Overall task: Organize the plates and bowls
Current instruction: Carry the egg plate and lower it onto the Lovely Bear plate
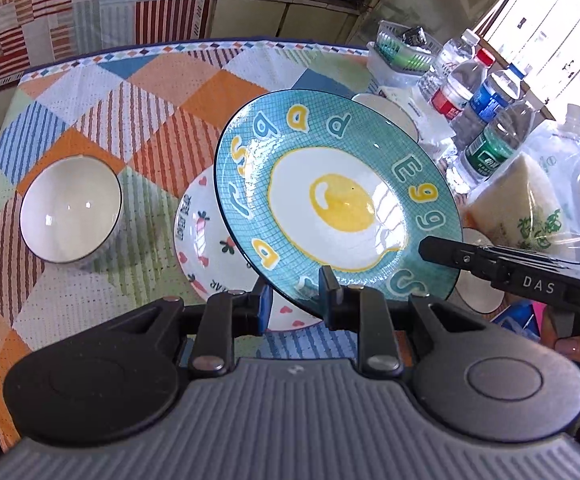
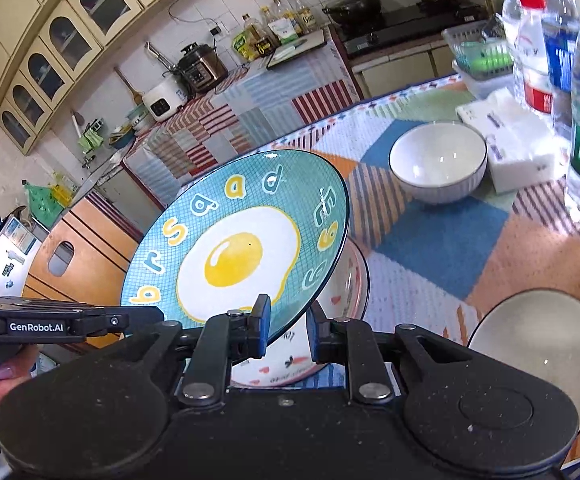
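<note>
On my left, the white ceramic bowl with a thin dark rim sits alone on the patchwork-check tablecloth, with bare cloth all round it and the table's far edge well behind. Beside it lies the white round plate printed with carrots and hearts, flat on the cloth. Tilted above that plate, overlapping its right side, is the teal round plate painted with a fried egg and letters (its rim lifted clear of the cloth). My left gripper is pinched tight on its near rim, blue pads either side. My right gripper is clamped on the same plate's rim at another spot. Further right, a second white bowl stands near a white tissue pack, and clear plastic water bottles crowd the right edge, leaving little room there.
</note>
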A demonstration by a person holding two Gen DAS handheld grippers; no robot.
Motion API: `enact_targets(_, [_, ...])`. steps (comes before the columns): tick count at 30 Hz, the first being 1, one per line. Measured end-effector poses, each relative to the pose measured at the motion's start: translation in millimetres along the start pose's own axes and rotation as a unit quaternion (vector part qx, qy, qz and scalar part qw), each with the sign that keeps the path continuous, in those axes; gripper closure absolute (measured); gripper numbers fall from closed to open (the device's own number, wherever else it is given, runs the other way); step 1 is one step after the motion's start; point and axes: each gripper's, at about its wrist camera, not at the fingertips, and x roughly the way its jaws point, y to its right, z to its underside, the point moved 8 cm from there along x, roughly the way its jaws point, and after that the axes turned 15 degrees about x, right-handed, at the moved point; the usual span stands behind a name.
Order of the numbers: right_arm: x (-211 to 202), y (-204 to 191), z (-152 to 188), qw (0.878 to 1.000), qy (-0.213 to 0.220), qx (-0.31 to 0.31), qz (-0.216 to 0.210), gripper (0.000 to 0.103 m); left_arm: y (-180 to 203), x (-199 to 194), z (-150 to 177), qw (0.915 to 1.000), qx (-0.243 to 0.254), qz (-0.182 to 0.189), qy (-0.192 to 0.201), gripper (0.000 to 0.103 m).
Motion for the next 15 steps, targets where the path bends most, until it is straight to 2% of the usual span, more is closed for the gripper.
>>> enact_targets(15, [45, 26, 29, 0.997, -0.067, 0.021, 0.022, 0.079, -18, 47, 32, 0.9984, -0.019, 0.010, -0.052, 0.080])
